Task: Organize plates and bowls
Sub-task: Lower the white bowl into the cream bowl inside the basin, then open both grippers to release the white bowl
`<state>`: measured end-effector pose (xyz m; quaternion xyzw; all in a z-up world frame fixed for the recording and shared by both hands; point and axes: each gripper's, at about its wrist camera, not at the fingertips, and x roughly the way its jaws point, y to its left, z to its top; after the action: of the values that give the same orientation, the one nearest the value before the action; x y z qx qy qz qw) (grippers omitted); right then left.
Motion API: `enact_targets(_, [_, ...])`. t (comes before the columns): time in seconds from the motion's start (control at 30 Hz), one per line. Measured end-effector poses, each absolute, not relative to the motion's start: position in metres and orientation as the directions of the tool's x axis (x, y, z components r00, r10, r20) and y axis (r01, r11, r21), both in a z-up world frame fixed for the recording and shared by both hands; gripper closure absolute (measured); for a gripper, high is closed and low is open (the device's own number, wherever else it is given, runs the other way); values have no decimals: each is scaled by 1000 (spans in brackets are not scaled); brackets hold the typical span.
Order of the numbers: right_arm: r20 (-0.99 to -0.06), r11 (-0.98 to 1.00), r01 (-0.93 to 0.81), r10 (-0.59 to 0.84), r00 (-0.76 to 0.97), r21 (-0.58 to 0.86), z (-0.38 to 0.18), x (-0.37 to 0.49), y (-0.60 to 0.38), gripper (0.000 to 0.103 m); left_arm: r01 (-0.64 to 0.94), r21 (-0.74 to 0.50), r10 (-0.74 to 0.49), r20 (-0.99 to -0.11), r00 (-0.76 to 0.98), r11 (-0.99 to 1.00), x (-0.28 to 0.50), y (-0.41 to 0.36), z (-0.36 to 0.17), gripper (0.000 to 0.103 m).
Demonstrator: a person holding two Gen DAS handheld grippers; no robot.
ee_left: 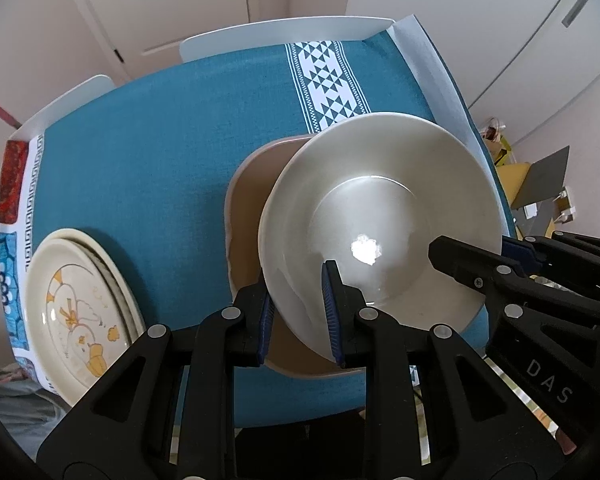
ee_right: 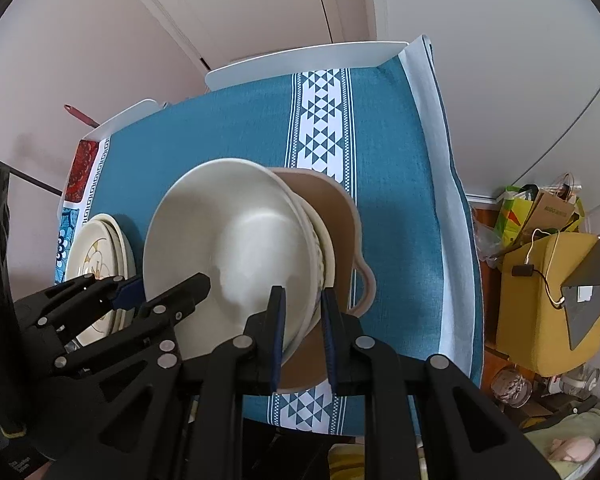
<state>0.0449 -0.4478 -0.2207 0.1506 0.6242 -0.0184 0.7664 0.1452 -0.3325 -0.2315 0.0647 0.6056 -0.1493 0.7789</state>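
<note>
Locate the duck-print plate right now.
Left wrist view: the duck-print plate tops a small stack at the tablecloth's near-left edge, left of the cream bowl both tongs grip.

The tablecloth point(ee_left: 140, 168) was teal with a white band of dark triangles. The top bowl point(ee_left: 384, 220) was plain cream, and the dish point(ee_left: 252, 200) under it was brown. The plates point(ee_left: 80, 312) were cream with an orange-and-white picture. The grippers' pads point(ee_left: 332, 312) were blue.

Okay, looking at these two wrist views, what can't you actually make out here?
- Brown dish, both views: the white bowl covers most of it.
- Stacked bowls beneath, right view: count unclear, top bowl hides them.
- Plate stack: left gripper overlaps it in the right view.
- Floor clutter: small, distorted.
</note>
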Motion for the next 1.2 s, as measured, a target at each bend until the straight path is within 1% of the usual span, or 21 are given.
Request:
enact_targets(0.2, [-962, 951, 218, 175, 209, 220, -226, 46, -448, 87, 322, -40, -122, -963, 240, 946, 147, -335, -233, 83])
enact_targets(0.37, [-963, 951, 217, 176, 202, 219, -228, 47, -447, 85, 330, -3, -90, -964, 248, 944, 149, -337, -236, 83])
enact_targets(0.63, [-961, 950, 212, 187, 201, 230, -226, 49, -449, 84, 336, -1, -86, -967, 240, 942, 151, -337, -238, 83])
enact_targets(0.77, [-948, 944, 212, 200, 246, 254, -205, 46, -454, 84, 343, -22, -117, -959, 258, 939, 150, -329, -217, 83])
enact_targets(0.87, [-928, 946, 185, 201, 314, 267, -173, 39, -459, 84, 374, -26, -169, -920, 355, 927, 141, -310, -178, 82])
enact_targets(0.9, [-918, 949, 165, 202, 340, 270, -159, 34, -462, 84, 384, -20, -180, -905, 385, 923, 139, -304, -167, 75])
enact_targets(0.93, [-911, 952, 147, 202, 359, 269, -149, 30, -463, 84, 398, -9, -187, -892, 412, 917, 136, -297, -157, 66])
enact_targets(0.97, [-903, 956, 126, 199, 380, 263, -139, 24, -465, 83, 407, 1, -190, -884, 427, 913, 134, -292, -151, 30])
enact_targets(1.0, [-899, 960, 112, 195, 392, 257, -133, 20, -466, 78, 414, 13, -192, -872, 449, 910, 131, -287, -146, 1])
enact_targets(1.03, [-895, 964, 101, 188, 404, 248, -130, 16, -467, 58, 418, 36, -194, -848, 493, 908, 127, -280, -141, 1])
enact_targets(1.07, [-894, 967, 95, 177, 411, 236, -128, 11, -469, 42, 422, 55, -191, -835, 516, 905, 124, -275, -140, 0])
enact_targets(1.1, [-897, 968, 95, 174, 407, 231, -130, 8, -471, 6, 432, 71, -182, -837, 517, 899, 124, -273, -142, 0])
enact_targets(1.13, [-902, 968, 97, 176, 395, 232, -135, 6, -473, 0, 443, 80, -169, -854, 493, 893, 126, -270, -150, 0])
enact_targets(1.2, [-924, 968, 120, 167, 345, 220, -151, 2, -479, 0, 454, 72, -156, -882, 445, 888, 130, -264, -166, 0])
